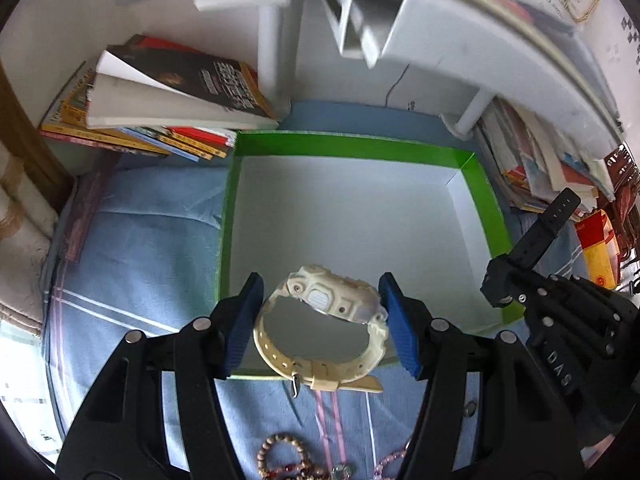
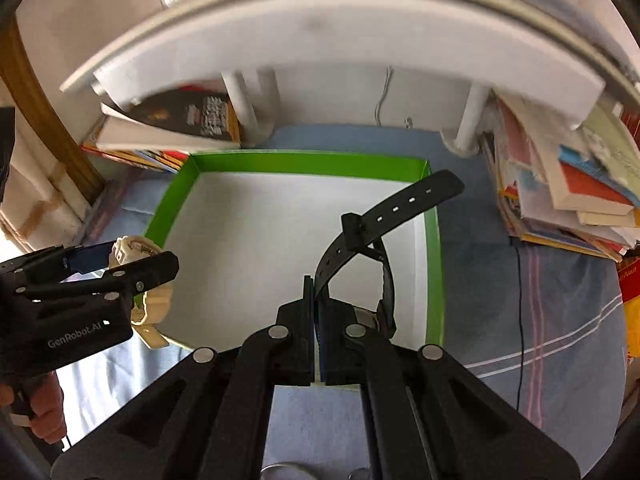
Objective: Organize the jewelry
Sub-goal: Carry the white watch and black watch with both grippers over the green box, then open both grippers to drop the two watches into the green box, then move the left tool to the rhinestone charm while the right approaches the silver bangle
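A blue cloth with pink and white stripes is covering the surface, and a green-walled box with a white floor is sitting on it near the middle. A stack of books is lying by the box's far left corner, and a messier pile of books and papers is leaning at its right. Bead bracelets are lying on the cloth at the near edge, and white shelf legs are standing on it behind the box.
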The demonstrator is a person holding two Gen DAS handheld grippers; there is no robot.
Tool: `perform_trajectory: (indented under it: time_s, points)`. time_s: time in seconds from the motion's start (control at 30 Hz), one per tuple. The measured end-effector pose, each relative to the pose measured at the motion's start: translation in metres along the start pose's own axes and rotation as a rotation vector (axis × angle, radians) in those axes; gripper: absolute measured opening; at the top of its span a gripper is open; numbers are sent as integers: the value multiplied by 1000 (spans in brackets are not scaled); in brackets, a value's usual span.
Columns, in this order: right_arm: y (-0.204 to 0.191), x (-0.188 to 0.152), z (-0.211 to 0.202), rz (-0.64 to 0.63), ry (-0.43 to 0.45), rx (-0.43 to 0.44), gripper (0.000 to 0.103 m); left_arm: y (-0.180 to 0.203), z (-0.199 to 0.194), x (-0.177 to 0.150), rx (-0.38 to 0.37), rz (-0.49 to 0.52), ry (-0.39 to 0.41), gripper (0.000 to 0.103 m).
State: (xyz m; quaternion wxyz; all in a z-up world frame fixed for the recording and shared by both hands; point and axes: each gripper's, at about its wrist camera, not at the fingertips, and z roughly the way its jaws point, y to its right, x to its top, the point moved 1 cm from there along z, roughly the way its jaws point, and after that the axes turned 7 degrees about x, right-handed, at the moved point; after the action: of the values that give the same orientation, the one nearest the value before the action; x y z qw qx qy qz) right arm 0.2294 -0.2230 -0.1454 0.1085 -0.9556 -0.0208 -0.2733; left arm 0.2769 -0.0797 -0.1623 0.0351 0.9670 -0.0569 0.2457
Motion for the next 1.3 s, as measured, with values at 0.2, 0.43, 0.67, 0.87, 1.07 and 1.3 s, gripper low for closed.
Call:
perform_trajectory:
  time_s: [0.2,0.43,0.67,0.87,1.07,1.3]
  points:
    - [6,-3,8,15,-33,-15,22,0,14,3,-3,-15,-32,65]
    - [12,-18,-27,13,3,-3,38,-18,-16,-16,39,-10,5,76]
    - [27,-75,-59,53,-18,-36,44,-48,-34,-98,128,37,-26,77]
    - [36,-142,-45,141,-124,-49,44,-64,-23,-156,121,4,-124,77]
    - [12,-175,-32,147,-182,-19,35,-59,-16,-178,118,-2,-157,74]
    - [-28,-174,-24,8,-201,24,34,-45,-16,-186,111,44,-168,74]
